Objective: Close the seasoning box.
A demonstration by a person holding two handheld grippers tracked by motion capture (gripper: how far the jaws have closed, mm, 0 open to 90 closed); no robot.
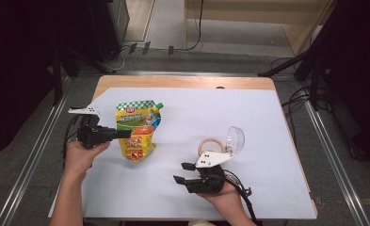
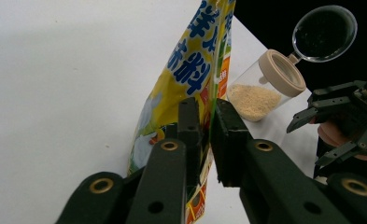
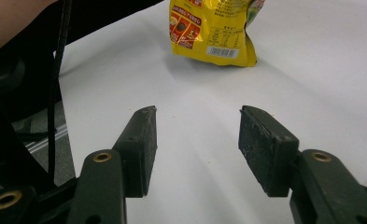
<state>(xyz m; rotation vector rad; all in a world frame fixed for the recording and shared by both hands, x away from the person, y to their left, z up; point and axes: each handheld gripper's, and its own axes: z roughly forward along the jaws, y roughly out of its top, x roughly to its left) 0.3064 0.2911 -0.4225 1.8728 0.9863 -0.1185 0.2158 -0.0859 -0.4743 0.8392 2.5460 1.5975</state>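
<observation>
- The yellow plastic refill pouch with a green-checked top (image 1: 138, 132) is stood upright on the white-covered table (image 1: 267, 117), left of centre.
- The pouch edge is located between the narrowly parted jaws of the left gripper (image 2: 208, 114); pad contact cannot be determined.
- The right gripper (image 3: 197, 126) is held open and empty.
- A clear plastic jar with a beige collar (image 2: 265, 84) is stood nearby, lid flipped open.

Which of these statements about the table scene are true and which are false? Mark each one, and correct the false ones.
1. An edge of the yellow pouch sits between the left gripper's jaws. True.
2. The right gripper holds the jar. False: its jaws stand apart with nothing between them.
3. The jar's clear lid is flipped open. True.
4. The jar is empty. False: beige powder lies inside it.
</observation>
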